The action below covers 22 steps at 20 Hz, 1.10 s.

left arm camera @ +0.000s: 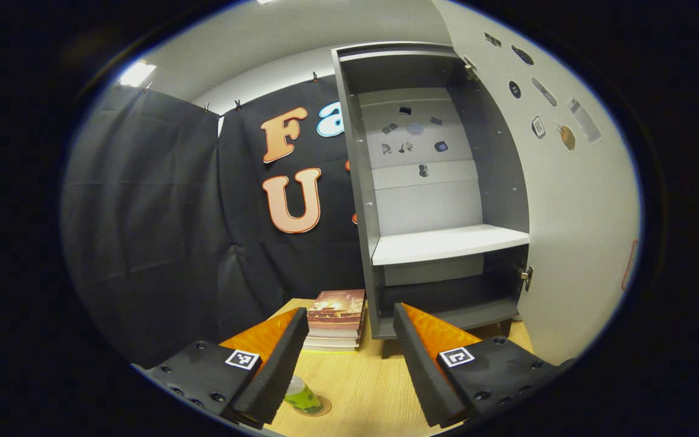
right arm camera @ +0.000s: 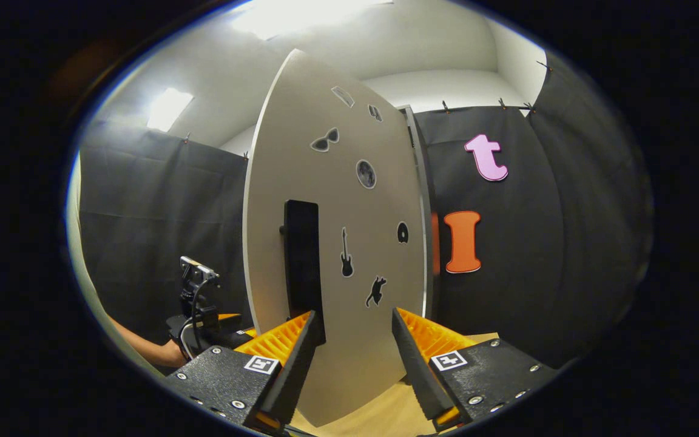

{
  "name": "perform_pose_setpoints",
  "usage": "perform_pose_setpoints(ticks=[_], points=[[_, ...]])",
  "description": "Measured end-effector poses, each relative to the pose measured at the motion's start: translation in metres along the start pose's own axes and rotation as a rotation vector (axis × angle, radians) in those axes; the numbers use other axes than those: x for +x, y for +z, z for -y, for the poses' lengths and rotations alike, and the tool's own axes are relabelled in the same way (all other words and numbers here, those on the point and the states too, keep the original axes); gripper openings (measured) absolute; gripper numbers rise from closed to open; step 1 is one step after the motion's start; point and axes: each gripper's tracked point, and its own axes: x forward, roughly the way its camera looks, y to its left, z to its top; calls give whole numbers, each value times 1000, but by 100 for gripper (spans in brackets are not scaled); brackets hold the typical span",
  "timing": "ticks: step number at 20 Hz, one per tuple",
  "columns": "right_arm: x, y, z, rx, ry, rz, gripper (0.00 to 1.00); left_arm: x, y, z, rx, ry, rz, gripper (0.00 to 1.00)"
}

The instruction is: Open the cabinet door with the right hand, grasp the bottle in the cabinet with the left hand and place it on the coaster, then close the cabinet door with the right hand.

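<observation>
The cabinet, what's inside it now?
The cabinet shows a bare white shelf and small stickers on its back. Below the shelf it is dark; the bottom part's corners are hard to see.

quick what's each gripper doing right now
left gripper: open, holding nothing, above the bottle.
right gripper: open, holding nothing, facing the cabinet door.

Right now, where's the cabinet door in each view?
Left gripper view: cabinet door swung open along the right side, inner face showing, hinged beside the cabinet.
Right gripper view: same door centre frame, sticker-covered outer face, black handle above the right gripper.
Shared landmark: the wooden table.
</observation>
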Motion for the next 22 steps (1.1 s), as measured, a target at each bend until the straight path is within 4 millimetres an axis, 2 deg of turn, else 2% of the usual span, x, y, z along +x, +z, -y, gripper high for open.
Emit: perform_pose_setpoints(ticks=[3, 6, 8, 15, 22], points=[[11, -2, -14, 32, 0, -6, 77, 16, 9, -13, 1, -31, 19, 92], [28, -5, -34, 103, 15, 5, 77, 33, 2, -26, -46, -62, 0, 92], [36, 1, -45, 161, 40, 33, 76, 39, 2, -39, -77, -58, -5, 92], [63, 0, -54, 170, 86, 18, 77, 54, -3, -88, -105, -30, 2, 92], [74, -7, -69, 153, 150, -34, 77, 64, -11, -150, -131, 51, 12, 92]])
